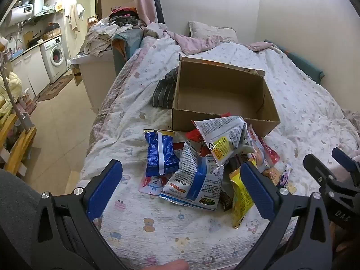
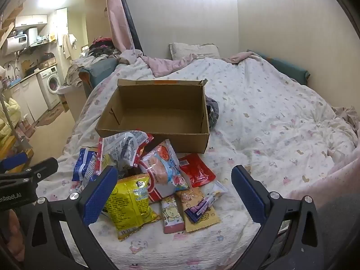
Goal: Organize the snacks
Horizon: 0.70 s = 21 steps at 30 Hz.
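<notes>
A pile of snack packets lies on the bed in front of an open, empty cardboard box point(image 1: 225, 99) point(image 2: 157, 112). In the left wrist view I see a blue packet point(image 1: 160, 153), a white-and-blue bag point(image 1: 193, 180) and a silver bag point(image 1: 225, 139). The right wrist view shows a yellow bag point(image 2: 130, 202), a shrimp-flakes bag point(image 2: 164, 173), a red pouch point(image 2: 196, 169) and small bars point(image 2: 172, 213). My left gripper point(image 1: 182, 186) stands open over the near packets. My right gripper point(image 2: 173, 193) is open as well, above the yellow bag and bars. Neither holds anything.
The bed's patterned quilt point(image 2: 270, 117) spreads to the right and back, with a pillow point(image 2: 193, 49) at the wall. Striped cloth point(image 1: 164, 90) lies beside the box. The bed edge drops to a tiled floor point(image 1: 63, 121) on the left, with a washing machine point(image 1: 55, 56) beyond.
</notes>
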Motion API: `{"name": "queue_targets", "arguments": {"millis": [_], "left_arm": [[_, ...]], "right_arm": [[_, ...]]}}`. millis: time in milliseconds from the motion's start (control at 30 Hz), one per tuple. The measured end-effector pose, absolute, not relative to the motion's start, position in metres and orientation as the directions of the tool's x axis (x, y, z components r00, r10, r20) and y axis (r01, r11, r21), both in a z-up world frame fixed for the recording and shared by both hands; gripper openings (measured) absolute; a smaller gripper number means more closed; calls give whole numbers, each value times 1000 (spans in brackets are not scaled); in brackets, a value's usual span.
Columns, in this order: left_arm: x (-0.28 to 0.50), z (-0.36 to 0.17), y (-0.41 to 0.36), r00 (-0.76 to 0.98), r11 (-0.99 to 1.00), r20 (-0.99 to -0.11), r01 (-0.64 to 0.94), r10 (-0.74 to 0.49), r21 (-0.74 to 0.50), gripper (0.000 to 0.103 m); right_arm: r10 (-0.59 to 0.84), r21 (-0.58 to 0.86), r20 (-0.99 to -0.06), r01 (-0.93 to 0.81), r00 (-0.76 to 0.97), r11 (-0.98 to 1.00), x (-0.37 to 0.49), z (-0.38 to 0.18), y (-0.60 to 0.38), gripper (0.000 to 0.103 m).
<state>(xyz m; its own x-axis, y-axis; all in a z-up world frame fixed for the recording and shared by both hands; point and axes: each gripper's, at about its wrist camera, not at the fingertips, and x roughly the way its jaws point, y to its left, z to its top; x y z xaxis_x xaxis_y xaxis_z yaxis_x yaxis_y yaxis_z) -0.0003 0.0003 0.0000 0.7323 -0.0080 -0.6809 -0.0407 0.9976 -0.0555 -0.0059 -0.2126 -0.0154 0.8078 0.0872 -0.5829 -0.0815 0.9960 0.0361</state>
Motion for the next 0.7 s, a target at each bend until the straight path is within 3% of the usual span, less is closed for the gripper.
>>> {"name": "queue_targets", "arguments": {"millis": [700], "left_arm": [[0,-1,-3,725,999,-689,-32,-4,-39,103]], "right_arm": [[76,32,-577,-70,813,997,-5,-13,-215,103]]}}
